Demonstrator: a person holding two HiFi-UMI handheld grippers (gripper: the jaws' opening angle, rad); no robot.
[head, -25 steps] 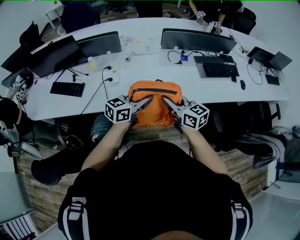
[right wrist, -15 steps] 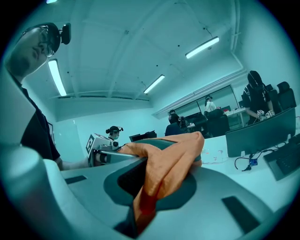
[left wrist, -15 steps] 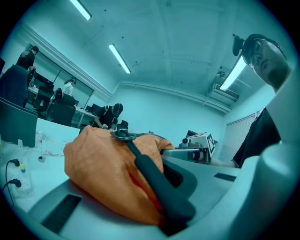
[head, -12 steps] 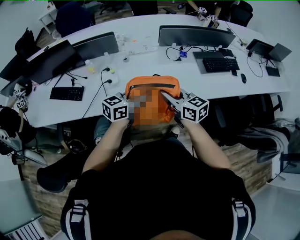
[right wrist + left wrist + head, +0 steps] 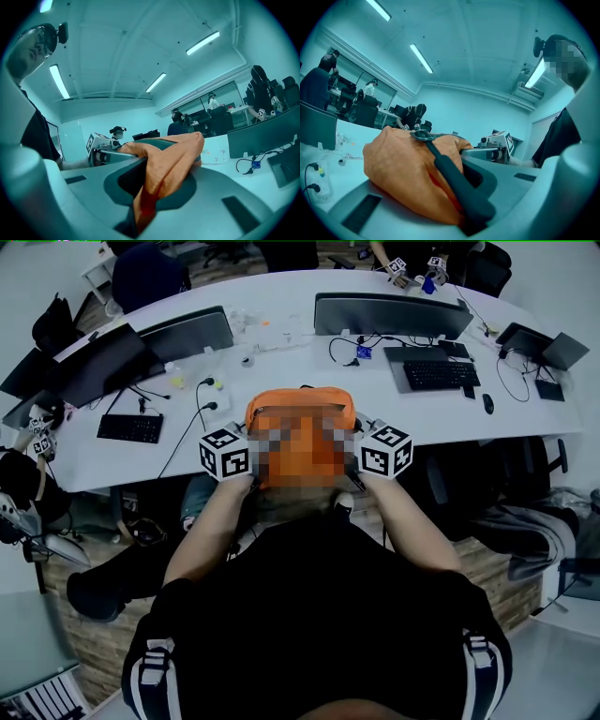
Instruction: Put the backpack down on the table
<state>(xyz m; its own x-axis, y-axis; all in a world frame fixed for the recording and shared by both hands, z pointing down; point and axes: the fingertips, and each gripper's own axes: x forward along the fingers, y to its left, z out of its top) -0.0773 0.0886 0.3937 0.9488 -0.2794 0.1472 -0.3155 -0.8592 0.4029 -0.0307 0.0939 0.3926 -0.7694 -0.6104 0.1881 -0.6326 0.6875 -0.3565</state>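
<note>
Left gripper (image 5: 436, 154): fingers (image 5: 454, 183) closed tight on a fold of orange cloth at the left side of the backpack (image 5: 398, 164), next to a metal zip ring (image 5: 423, 136). Right gripper (image 5: 150, 183): likewise pinched shut on a bunched fold of the pack's right side. In the head view the backpack (image 5: 298, 401) hangs between the two grippers in front of the person, over the near edge of the counter (image 5: 309, 343); cannot tell whether its base touches the surface. Handling judgement: thin soft fabric, sags and creases at each pinch, no stiff frame evident, looks lightly filled; cloth folds may slide out of a pinch, so a strap, the top handle or a seam would be the safer hold, one on each side to keep it level. Surroundings: a power strip with cables (image 5: 211, 390) lies just far-left of the pack. A monitor (image 5: 389, 315) and keyboard (image 5: 441, 376) sit to the far right, another monitor (image 5: 192, 331) and keyboard (image 5: 134, 427) to the left. The bare strip straight ahead looks wide enough; the cables are the likeliest snag.
</note>
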